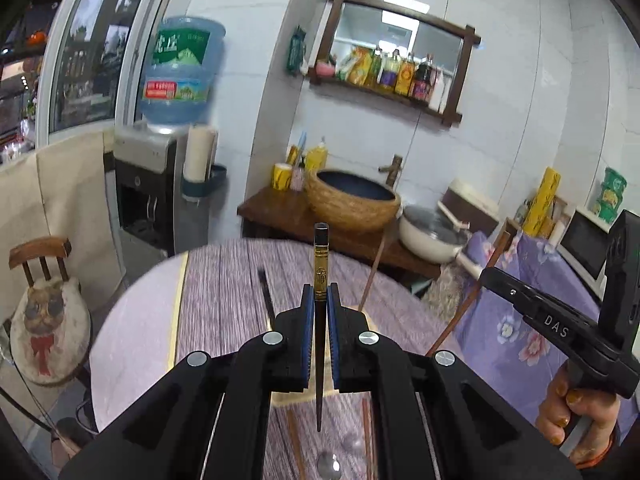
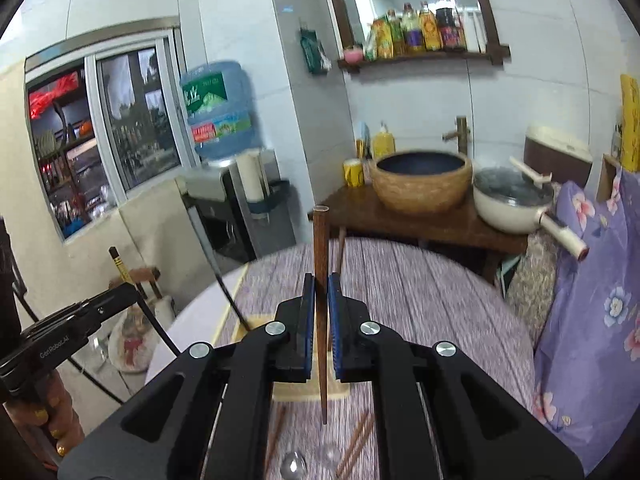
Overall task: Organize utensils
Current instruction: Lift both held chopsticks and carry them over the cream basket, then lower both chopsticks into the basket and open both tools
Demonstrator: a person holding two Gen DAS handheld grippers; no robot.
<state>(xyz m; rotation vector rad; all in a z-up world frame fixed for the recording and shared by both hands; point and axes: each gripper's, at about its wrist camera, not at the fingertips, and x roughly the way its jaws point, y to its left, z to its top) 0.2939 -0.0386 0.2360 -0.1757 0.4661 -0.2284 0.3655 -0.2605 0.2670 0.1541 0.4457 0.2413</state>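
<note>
Nearest, at the bottom centre of each wrist view, matt black jaws with ribbed blue pads are closed on a single chopstick. The left gripper point(image 1: 321, 300) clamps a dark chopstick point(image 1: 320, 280), slim and tapering to a point low in the frame, with a gold band bearing an emblem near its squared top. The right gripper point(image 2: 321, 292) pinches a plain reddish-brown wooden chopstick point(image 2: 321, 280), also upright with its point down. At the right edge of the left view, the other tool's black body reads "DAS", gripped by a hand point(image 1: 576, 412) with glittery gold nails; at the left edge of the right view, the opposite tool reads "GenRobot.AI".

Below the jaws, more brown chopsticks point(image 2: 356, 440) and a shiny metal spoon point(image 1: 329, 466) lie on a round table point(image 2: 420, 288) covered in streaky lilac cloth, beside a pale wooden tray point(image 2: 304, 392).

Farther back, a woven-textured basin point(image 2: 420, 184) sits on a dark wooden stand beside a cream lidded pan point(image 2: 516, 204). A blue water bottle point(image 1: 180, 68) with a green label tops a dispenser in the upper left.
</note>
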